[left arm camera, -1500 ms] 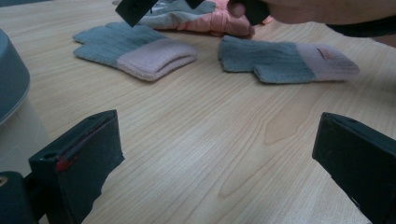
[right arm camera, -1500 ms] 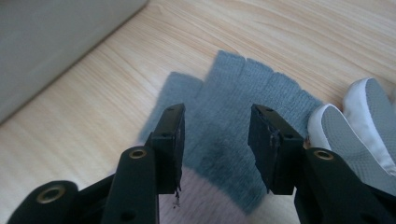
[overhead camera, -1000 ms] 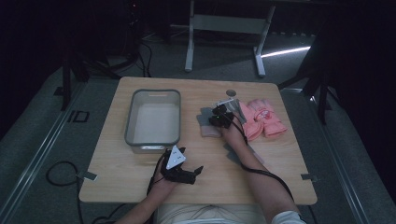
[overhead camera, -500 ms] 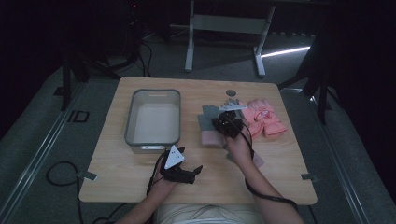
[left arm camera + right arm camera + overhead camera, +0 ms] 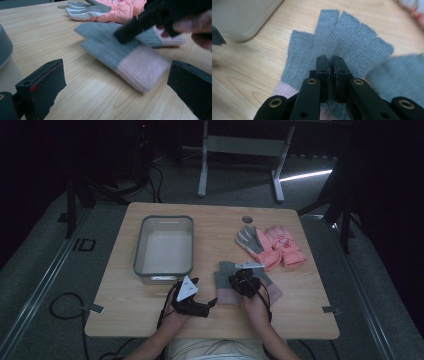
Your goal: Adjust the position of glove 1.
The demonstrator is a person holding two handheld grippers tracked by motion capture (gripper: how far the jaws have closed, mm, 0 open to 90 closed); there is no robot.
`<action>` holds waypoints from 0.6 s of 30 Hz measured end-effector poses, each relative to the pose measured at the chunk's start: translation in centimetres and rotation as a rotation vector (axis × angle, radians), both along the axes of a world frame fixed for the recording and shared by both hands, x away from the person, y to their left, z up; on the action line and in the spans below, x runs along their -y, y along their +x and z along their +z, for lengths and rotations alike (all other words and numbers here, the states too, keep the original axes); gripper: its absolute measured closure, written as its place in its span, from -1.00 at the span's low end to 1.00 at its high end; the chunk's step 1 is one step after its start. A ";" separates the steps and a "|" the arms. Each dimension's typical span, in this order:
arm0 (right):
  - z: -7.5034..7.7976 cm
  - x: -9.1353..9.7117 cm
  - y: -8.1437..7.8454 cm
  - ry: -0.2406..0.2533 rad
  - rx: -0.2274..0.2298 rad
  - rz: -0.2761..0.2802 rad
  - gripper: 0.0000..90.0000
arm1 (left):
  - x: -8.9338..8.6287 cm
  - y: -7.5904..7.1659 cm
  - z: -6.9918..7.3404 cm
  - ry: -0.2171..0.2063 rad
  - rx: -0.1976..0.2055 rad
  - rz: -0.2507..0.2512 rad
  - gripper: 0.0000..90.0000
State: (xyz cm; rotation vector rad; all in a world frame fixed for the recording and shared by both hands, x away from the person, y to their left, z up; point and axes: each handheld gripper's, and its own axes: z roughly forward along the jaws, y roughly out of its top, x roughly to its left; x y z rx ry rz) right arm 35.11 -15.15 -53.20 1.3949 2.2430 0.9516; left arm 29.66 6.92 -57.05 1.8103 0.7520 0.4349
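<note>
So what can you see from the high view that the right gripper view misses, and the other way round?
High view alone: the pink padded gloves at the table's far right, the left gripper, the person's forearms. Right gripper view alone: the right gripper shut on a pinch of the grey knit glove, fabric bunched between its pads. Both: that glove, the grey bin, the wooden table.

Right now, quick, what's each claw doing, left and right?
Left claw: open, holding nothing, resting near the tub.
Right claw: shut on the grey knit glove, pinching its fabric.
</note>
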 end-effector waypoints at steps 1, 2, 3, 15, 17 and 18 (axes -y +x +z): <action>-0.6 -0.2 0.0 -0.011 -0.008 0.005 0.88 | 0.0 0.0 0.0 -0.003 -0.003 0.000 -0.98; -0.9 -0.3 0.1 -0.013 -0.013 0.005 0.88 | 0.0 0.1 0.0 -0.003 -0.006 0.000 -0.98; -1.2 -0.4 0.2 -0.020 -0.016 0.002 0.87 | 0.0 0.1 0.0 -0.002 -0.007 0.000 -0.98; -1.5 0.2 0.5 0.011 -0.016 -0.005 0.48 | -0.1 0.2 0.0 -0.008 -0.019 -0.007 -0.98; -0.5 0.9 0.6 0.027 0.009 0.013 0.42 | -0.1 0.2 0.0 -0.010 -0.023 -0.004 -0.98; 0.1 1.4 0.7 0.032 0.029 0.039 0.41 | -0.1 0.2 0.0 -0.009 -0.023 -0.002 -0.98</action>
